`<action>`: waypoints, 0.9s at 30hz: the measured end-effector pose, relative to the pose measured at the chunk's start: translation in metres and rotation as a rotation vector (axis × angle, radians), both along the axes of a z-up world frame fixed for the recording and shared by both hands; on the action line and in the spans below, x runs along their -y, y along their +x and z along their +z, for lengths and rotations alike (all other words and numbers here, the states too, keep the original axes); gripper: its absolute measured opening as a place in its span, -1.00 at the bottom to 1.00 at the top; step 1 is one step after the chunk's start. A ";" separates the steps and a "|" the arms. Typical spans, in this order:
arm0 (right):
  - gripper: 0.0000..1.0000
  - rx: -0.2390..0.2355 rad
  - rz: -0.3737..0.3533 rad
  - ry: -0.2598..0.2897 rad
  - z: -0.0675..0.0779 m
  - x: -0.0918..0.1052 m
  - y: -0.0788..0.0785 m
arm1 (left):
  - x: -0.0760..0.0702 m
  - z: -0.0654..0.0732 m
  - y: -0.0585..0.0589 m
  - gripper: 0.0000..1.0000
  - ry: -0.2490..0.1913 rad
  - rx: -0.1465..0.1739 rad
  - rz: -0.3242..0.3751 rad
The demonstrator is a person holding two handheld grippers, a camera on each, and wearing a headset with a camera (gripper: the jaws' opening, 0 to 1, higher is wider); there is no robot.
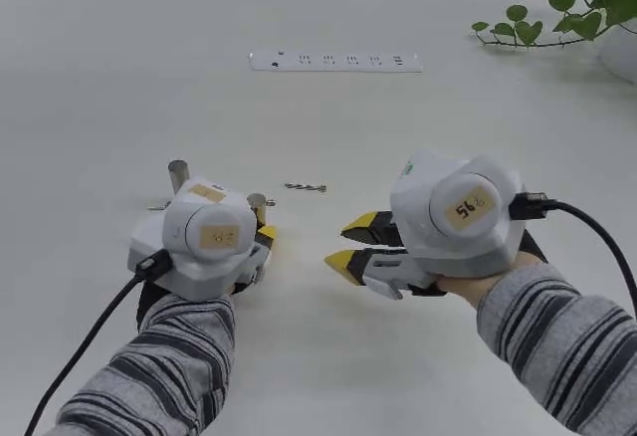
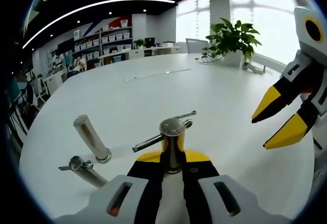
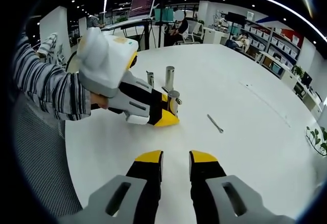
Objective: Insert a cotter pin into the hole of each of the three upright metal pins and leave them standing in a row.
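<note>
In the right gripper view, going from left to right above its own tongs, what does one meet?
sleeve → left gripper, shut on a pin → cotter pin → plant

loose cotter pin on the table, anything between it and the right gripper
Nothing visible: bare table lies between the open right gripper and the loose cotter pin.

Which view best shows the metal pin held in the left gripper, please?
The left gripper view: the metal pin stands large in the left gripper. The right gripper view shows it small; the head view, just its top.
</note>
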State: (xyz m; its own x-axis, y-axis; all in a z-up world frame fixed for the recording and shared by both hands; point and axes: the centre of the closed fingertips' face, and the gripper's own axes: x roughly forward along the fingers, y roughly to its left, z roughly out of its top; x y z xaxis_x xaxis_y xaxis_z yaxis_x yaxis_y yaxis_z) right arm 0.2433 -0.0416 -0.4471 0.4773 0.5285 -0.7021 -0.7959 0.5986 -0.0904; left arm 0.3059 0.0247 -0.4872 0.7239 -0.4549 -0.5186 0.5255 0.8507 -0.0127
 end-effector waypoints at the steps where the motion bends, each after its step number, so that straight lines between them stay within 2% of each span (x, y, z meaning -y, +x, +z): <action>1: -0.68 -0.001 -0.002 0.001 0.000 0.000 0.000 | 0.000 0.000 0.000 -0.80 -0.001 0.000 0.001; 6: -0.65 -0.007 -0.011 0.003 -0.002 0.000 -0.002 | -0.001 0.000 -0.001 -0.79 -0.025 -0.024 0.013; 9: -0.62 0.011 -0.014 0.004 -0.001 0.001 0.000 | 0.000 0.000 -0.004 -0.72 -0.043 -0.035 0.013; 11: -0.58 0.016 -0.024 0.014 0.001 0.001 0.000 | 0.000 0.000 -0.006 -0.68 -0.039 -0.040 0.011; 15: -0.52 0.018 -0.047 0.049 0.006 0.001 0.000 | -0.002 0.001 -0.011 -0.60 -0.048 -0.052 0.015; 18: -0.49 0.012 -0.064 0.087 0.010 -0.002 -0.001 | -0.003 0.002 -0.017 -0.52 -0.039 -0.057 0.006; 21: -0.46 0.007 -0.077 0.099 0.012 -0.002 -0.002 | -0.005 0.004 -0.023 -0.46 -0.045 -0.070 0.004; 22: -0.45 0.008 -0.082 0.106 0.013 -0.002 -0.003 | -0.006 0.005 -0.027 -0.44 -0.058 -0.079 0.006; 25: -0.43 0.002 -0.102 0.159 0.019 -0.005 -0.002 | -0.007 0.013 -0.036 -0.39 -0.055 -0.064 -0.013; 27: -0.41 0.002 -0.114 0.188 0.023 -0.006 0.000 | -0.008 0.019 -0.042 -0.34 -0.068 -0.070 -0.015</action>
State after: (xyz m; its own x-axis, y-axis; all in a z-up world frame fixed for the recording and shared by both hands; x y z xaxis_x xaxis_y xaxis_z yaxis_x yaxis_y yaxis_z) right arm 0.2430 -0.0352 -0.4237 0.5423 0.5925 -0.5957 -0.7223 0.6909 0.0297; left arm 0.2634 0.0331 -0.4678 0.6796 -0.5015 -0.5353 0.5340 0.8386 -0.1076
